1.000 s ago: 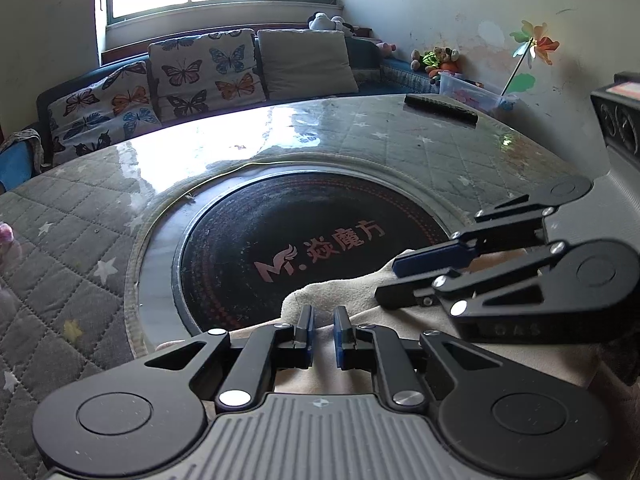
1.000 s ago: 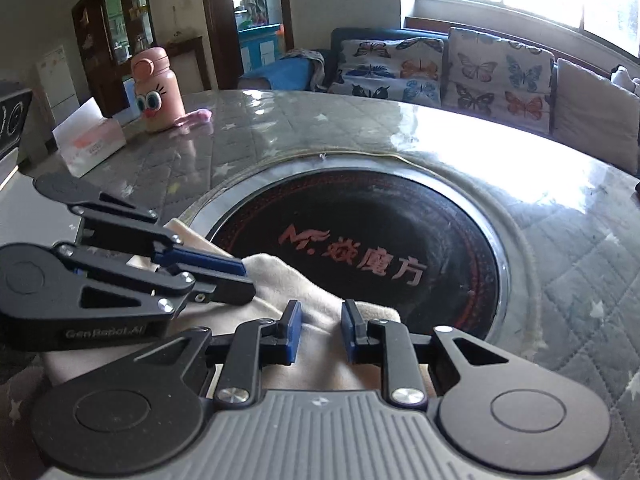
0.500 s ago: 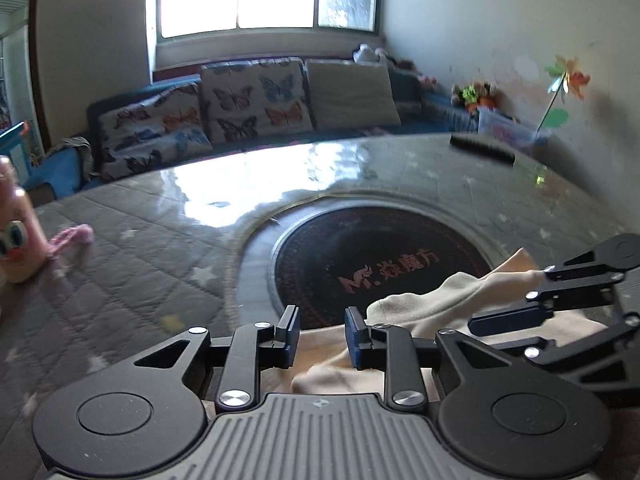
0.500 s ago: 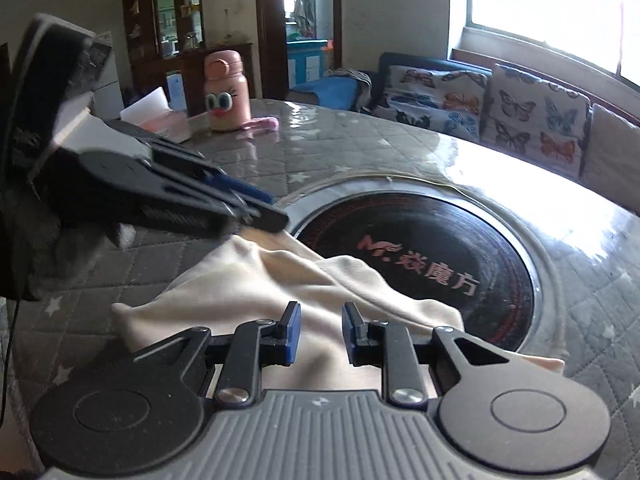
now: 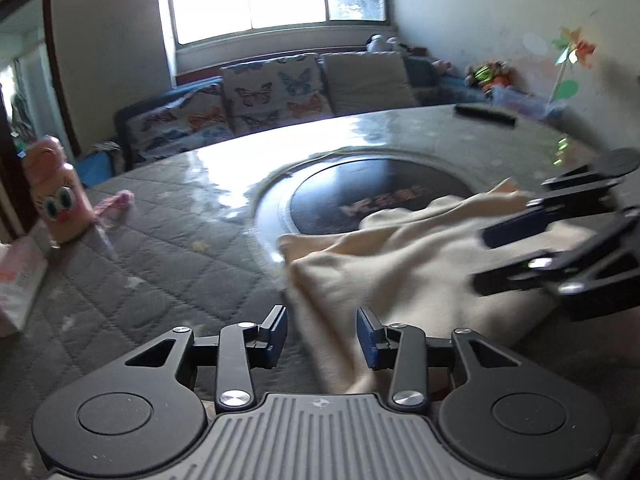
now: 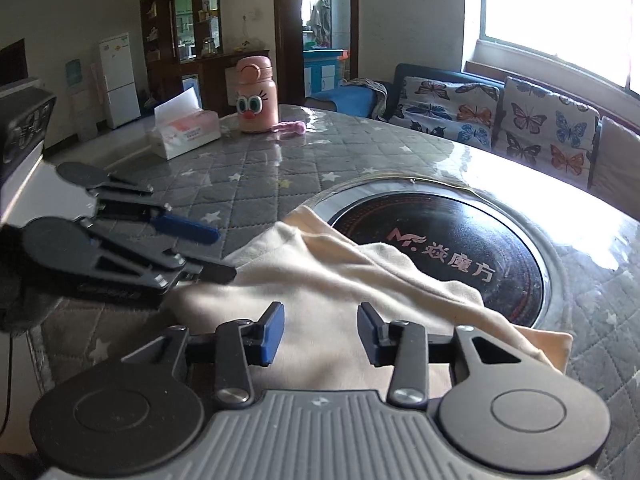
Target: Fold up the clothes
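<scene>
cream garment (image 6: pixel 340 292) lies loosely bunched on the worktop (image 6: pixel 256 184), near edge toward the camera, far part draped over the rim of the dark round inset plate (image 6: pixel 460 240). one corner sticks out flat at the right in the right wrist view, another pokes up toward the plate rim.

left tool (image 5: pixel 322 334): jaws apart, nothing between the pads, sitting over the garment's left edge; contact can't be told, that view is motion-blurred. right tool (image 6: pixel 320 334): jaws equally apart, nothing held, hanging over the middle of the cloth. in the right wrist view the left one (image 6: pixel 212 252) sits at the cloth's left side with its lower finger tip at the fabric; touching or just above, can't tell.

handling guess: light, thin knit, fully limp, no stiffness to rely on. it'll sag and drag whatever isn't lifted. the worktop cover looks glossy, so the cloth will likely slide rather than stay put when pulled. not fragile.

where to grab: pinch at hems or corners, single layer if possible. the exposed right corner and the left edge look like the cleanest targets. avoid the bunched ridge in the middle, you'd catch several layers.

pink bottle (image 6: pixel 254 96) and tissue box (image 6: pixel 184 130) are well apart from the cloth.
</scene>
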A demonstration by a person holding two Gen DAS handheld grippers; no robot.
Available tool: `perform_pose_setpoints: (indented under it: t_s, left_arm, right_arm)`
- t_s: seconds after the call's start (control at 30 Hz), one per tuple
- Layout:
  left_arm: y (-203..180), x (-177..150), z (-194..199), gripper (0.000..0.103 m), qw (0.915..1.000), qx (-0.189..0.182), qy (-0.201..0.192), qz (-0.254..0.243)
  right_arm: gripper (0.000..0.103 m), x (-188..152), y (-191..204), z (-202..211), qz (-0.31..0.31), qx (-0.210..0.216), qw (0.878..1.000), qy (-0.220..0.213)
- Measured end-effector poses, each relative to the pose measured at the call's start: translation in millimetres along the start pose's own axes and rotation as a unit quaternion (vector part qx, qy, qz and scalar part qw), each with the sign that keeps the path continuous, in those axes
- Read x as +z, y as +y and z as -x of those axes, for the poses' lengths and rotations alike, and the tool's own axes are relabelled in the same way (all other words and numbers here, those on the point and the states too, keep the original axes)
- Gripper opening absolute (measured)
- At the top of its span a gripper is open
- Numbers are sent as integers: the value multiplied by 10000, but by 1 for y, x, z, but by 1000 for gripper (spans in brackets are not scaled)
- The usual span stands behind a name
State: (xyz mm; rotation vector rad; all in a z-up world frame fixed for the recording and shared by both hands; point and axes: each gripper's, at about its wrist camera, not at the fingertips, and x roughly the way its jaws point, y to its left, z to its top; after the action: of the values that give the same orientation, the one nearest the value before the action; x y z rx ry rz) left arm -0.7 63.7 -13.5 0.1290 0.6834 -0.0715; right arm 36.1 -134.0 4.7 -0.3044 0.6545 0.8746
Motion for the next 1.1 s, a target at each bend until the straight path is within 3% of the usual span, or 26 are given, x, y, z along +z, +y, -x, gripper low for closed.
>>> perform_pose_setpoints:
  t_s: [0.1, 0.23, 0.43, 0.57, 0.73, 0.9, 1.1]
  left_arm:
    - [9, -4, -8, 42, 9996, 150, 148, 176]
    - [15, -1, 3, 41, 9990, 212, -34, 394]
    - [-5, 19, 25, 41, 9977, -305, -489, 370]
    - [-28, 16, 11, 40, 9973, -645, -330, 103]
    - [-33, 1, -6, 35, 9983, -579, -28, 37]
    - [-31, 0, -4, 35, 9983, -572, -60, 18]
    - [-26, 9, 4, 35, 9980, -598, -163, 108]
  right_arm:
    - [41, -8, -2, 4, -24, -33, 10000, 49]
    - [41, -18, -9, 18, -205, -70, 9998, -5]
    - [41, -24, -13, 35, -274, -92, 9995, -95]
    - [41, -33, -18, 39, -390, -151, 9991, -74]
    - [41, -50, -30, 48, -606, -217, 9979, -35]
    - [41, -64, -43, 54, -828, -175, 9964, -49]
    - [41, -56, -59, 51, -987, -273, 9947, -65]
